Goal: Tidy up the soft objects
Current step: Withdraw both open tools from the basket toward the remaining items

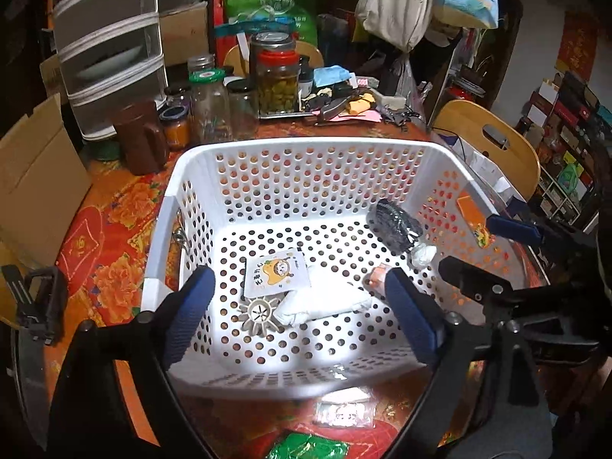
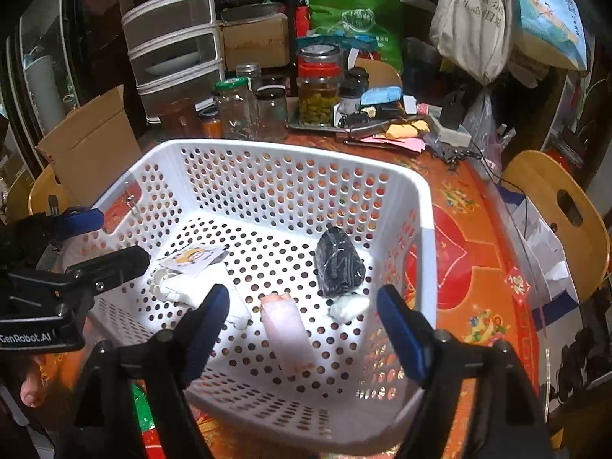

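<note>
Both the left gripper (image 1: 302, 302) and right gripper (image 2: 302, 329) hover wide and empty over the white basket (image 2: 426, 206) (soft packets already gathered inside).

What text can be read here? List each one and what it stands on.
"GenRobot.AI": on the body of the left tool, seen in the right wrist view.
Card in the white basket: printed characters, too blurred to read.
Canvas tote bag: Chinese print, too blurred to read.
Green bag: round logo, unreadable.
</note>
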`<state>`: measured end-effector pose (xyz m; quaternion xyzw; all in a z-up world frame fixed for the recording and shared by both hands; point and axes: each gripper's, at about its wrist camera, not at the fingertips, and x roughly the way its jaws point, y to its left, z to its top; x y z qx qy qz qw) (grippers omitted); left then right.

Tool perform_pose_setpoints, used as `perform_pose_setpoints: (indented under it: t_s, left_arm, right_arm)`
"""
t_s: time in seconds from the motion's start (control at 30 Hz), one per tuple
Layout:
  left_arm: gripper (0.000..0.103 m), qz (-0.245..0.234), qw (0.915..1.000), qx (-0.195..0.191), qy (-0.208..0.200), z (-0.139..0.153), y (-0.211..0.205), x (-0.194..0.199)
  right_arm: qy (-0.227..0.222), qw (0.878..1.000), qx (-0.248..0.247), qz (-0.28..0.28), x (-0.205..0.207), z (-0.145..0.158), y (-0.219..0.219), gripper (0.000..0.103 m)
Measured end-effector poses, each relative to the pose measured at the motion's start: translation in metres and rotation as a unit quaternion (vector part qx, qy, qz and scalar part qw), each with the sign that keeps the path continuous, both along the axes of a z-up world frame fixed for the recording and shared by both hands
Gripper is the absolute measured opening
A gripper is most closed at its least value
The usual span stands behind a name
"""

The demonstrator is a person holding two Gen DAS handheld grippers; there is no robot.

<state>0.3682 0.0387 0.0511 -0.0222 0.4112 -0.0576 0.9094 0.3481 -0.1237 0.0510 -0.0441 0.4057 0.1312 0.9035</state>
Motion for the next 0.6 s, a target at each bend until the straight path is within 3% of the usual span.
perform_pose_setpoints:
  t_s: [0.27, 0.47, 0.6]
  left_arm:
    - [0.094, -0.006, 0.9998, 0.013, -0.015, 0.013, -0.005, -0.038]
    - [0.097, -0.002, 0.9992, 0.032, -0.024, 0.018, -0.003, -0.081]
    - [0.097, -0.006, 0.9995, 0.022, -0.024, 0.015, 0.002, -0.113]
  right_arm:
    - [-0.015, 1.0, -0.001, 0.001, -0.024, 0.009, -0.007, 0.097]
    - [-0.027, 1.0, 0.001, -0.002, -0.046, 0.013, -0.016, 0.1]
    - [-0.032, 0.999, 0.009, 0.001, -0.064, 0.013, -0.022, 0.1]
